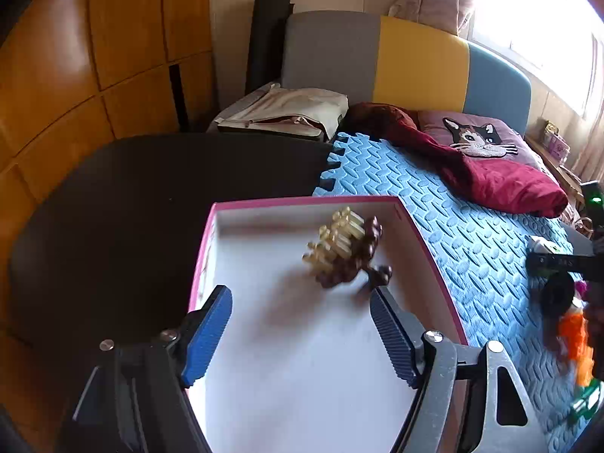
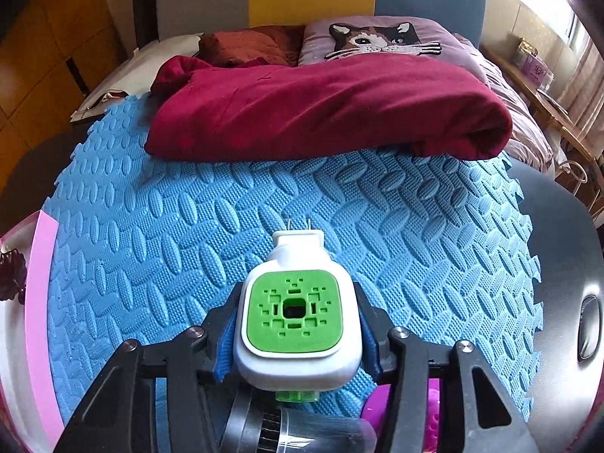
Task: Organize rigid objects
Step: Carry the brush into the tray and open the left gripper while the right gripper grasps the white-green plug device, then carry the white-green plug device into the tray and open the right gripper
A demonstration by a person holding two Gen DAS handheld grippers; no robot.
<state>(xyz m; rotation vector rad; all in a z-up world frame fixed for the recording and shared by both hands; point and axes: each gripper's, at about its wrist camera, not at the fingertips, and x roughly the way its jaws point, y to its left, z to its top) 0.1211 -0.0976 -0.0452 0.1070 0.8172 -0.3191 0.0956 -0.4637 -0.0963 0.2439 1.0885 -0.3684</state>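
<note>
Presently: left gripper [image 1: 300, 334] wide, empty; toy [image 1: 345, 253] at box [image 1: 321, 201] twelve o'clock. Right gripper [image 2: 296, 334] clamps plug-in device [image 2: 296, 317]; smooth casing may slip.

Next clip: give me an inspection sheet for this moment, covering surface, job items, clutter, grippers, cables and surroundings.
Surface: blue textured foam mat beside a dark table.
Job's things: brown-and-yellow plastic toy, blurred, in the pink-rimmed white box; white plug-in device with green vented face.
Clutter: orange, purple and green toys at the mat's edge.
Grippers: left gripper jaws open over the box, empty; right gripper shut on the plug-in device.
Cables: nothing seen.
Surroundings: crimson blanket, cat-face pillow, bright window.
</note>
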